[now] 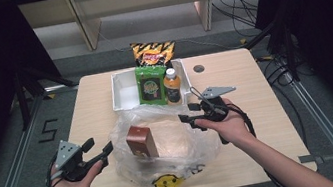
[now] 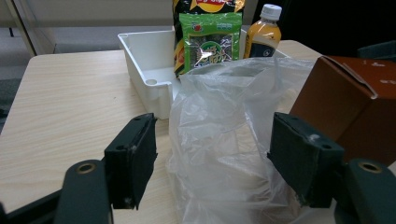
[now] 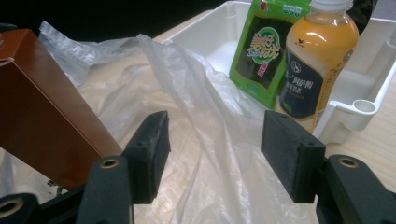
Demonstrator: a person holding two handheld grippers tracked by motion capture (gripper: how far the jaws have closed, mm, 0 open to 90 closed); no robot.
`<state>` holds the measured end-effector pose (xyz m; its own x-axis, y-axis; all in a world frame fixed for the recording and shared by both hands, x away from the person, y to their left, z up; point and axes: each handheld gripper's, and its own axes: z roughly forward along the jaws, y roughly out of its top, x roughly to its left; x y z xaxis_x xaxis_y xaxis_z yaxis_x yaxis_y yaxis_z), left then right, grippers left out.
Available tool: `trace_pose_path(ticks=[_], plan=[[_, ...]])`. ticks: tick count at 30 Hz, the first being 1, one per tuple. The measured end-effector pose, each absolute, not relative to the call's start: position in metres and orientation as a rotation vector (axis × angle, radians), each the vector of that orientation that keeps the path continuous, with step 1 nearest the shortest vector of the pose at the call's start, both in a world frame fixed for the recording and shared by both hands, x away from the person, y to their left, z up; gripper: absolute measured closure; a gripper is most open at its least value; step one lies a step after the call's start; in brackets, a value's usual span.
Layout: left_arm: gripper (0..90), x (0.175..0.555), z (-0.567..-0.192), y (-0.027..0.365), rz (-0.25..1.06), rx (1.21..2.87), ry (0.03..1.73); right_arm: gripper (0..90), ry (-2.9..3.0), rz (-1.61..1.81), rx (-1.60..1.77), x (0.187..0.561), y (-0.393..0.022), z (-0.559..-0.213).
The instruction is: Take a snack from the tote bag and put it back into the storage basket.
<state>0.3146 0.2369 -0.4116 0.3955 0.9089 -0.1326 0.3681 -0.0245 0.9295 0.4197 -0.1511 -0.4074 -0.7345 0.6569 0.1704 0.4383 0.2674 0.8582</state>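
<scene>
Both sets of fingers stand spread, pinching nothing. The left gripper faces the left edge of the bag, film rising between its fingers but unpressed. The right gripper sits at the bag's far right rim, its fingers either side of a loose fold. A brown box stands inside the bag, on the bench; just behind the bag a white tray holds a green packet, a bottle and chips. The step looks like opening the bag; next, each side likely needs to close on film and pull apart.
</scene>
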Motion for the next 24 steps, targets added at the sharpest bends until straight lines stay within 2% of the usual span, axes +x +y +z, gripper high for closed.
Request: trace_pose_path(ticks=[24], plan=[[25.4,0.291,-0.398,0.228,0.614,1.566,1.107,36.0,2.298,1.484,0.989,0.413,-0.157,-0.416]])
